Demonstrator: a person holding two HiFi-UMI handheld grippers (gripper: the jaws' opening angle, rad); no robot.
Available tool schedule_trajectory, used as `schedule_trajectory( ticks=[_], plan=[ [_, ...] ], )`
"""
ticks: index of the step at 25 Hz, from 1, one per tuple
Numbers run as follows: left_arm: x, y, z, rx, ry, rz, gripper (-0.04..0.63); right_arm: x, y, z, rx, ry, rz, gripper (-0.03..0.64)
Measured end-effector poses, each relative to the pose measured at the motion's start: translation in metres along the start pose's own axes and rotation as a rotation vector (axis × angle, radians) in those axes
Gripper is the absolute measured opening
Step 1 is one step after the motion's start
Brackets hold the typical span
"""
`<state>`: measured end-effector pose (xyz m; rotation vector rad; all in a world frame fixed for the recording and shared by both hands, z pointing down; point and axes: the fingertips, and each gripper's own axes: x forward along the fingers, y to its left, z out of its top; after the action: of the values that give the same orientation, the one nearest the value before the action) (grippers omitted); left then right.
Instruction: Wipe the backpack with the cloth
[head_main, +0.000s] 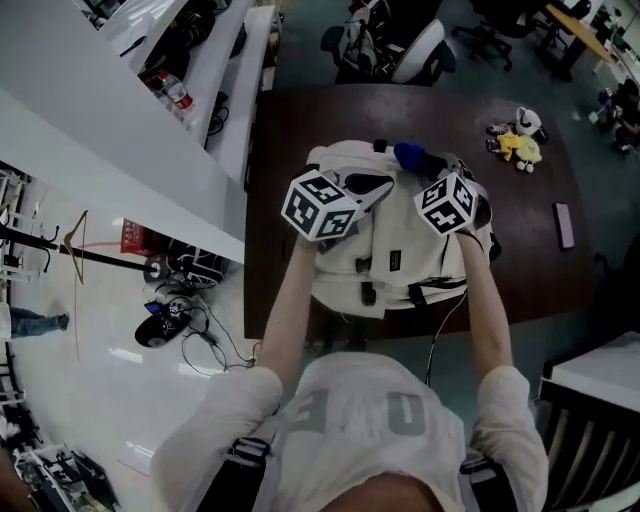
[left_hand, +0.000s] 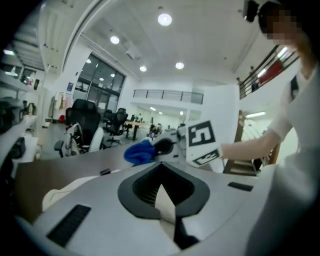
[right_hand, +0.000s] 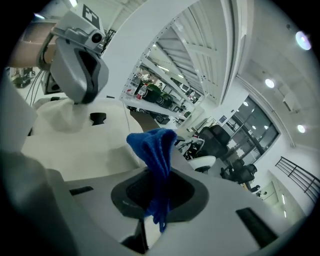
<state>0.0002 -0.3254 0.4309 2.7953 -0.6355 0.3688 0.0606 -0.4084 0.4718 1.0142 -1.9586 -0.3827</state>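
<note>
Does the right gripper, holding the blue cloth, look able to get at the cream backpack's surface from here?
Probably yes. The right gripper, shut on the crumpled blue cloth, hovers over the cream fabric backpack with nothing between them. The left gripper pinches the fabric off to one side.

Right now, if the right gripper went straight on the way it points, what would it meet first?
Probably the backpack: the right gripper, shut on the blue cloth, angles down toward its cream top near the far edge, though depth is unclear.
</note>
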Motion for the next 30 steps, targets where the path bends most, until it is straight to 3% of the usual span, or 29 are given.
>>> schedule_trajectory(
  ticks=[4,8,14,30],
  plan=[
    [0.022,0.021,-0.041,0.05,0.26,0.183,0.002,0.017,0.012,-0.002,-0.075,0.029,0.027,0.04],
    [0.033,0.038,-0.054,0.032,0.355,0.281,0.001,0.029,0.027,-0.008,-0.155,0.042,0.052,0.04],
    [0.028,0.051,-0.052,-0.049,0.33,0.357,0.0,0.026,0.058,-0.013,-0.256,0.047,0.086,0.04],
    [0.036,0.053,-0.063,0.096,0.347,0.466,0.001,-0.05,0.132,-0.047,-0.215,0.024,0.187,0.04]
  ],
)
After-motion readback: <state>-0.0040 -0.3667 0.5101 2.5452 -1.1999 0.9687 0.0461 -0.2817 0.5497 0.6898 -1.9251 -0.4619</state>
